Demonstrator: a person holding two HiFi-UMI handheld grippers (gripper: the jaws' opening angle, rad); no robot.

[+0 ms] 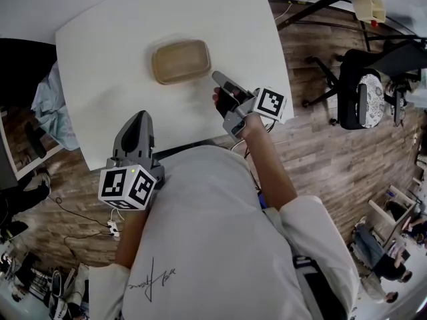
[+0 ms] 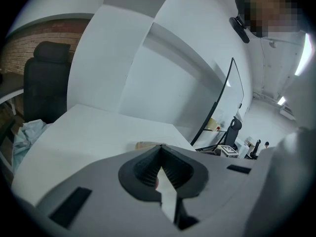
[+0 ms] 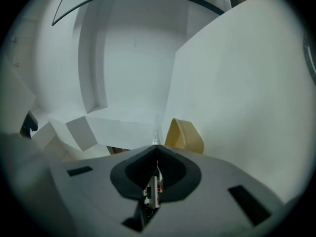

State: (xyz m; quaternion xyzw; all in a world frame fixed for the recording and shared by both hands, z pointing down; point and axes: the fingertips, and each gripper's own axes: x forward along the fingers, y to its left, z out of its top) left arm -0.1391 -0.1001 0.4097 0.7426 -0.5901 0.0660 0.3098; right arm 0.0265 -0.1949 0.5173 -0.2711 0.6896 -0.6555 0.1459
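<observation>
Person: a white shirt fills the near part of the head view, with both forearms reaching forward to the grippers.
Left gripper: held at the near edge of the bench, its marker cube closest to the body and its tip pointing towards the far side.
Left jaws: pressed together at the tips in the left gripper view, with nothing between them.
Left gripper's surroundings: bare white bench top lies under and ahead of it. It is well apart from the tan container, of which only a thin edge shows just past the jaw tips in the left gripper view.
Right gripper: further out over the bench, angled towards the left, its tip just beside the right end of the tan container. Whether they touch cannot be told.
Right jaws: pressed together in the right gripper view, pinching nothing. The container shows just beyond and to the right of their tips.
Tan container: shallow, rounded and rectangular, lying open side up on the far middle part of the bench, with nothing else on the bench near it.
Left of bench: a pale blue cloth lies at the bench's left edge.
Beyond bench: wooden floor with a black office chair to the right.
</observation>
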